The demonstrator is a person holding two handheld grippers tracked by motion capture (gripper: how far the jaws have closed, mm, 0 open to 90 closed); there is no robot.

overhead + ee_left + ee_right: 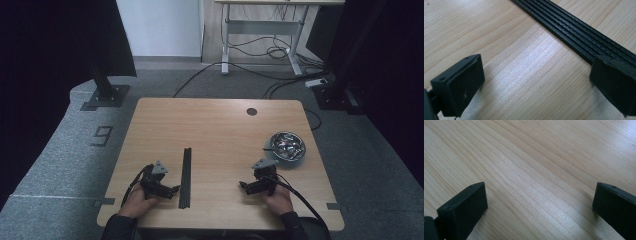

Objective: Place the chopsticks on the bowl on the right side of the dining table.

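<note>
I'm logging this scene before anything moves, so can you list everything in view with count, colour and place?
table: one, light wood, centre.
rail: one, black, grooved, long, lying left of centre by the left gripper.
bowl: one, metal, shiny contents, right side.
hole: one, dark, round, far right of tabletop.
desk: one, white legs, cables beneath, background.
left gripper: one, black, open, near edge.
right gripper: one, black, open, near edge.
hands: two, holding the grippers.

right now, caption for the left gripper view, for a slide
Open left tongs over the wooden table, black grooved bar beside one jaw.
</note>
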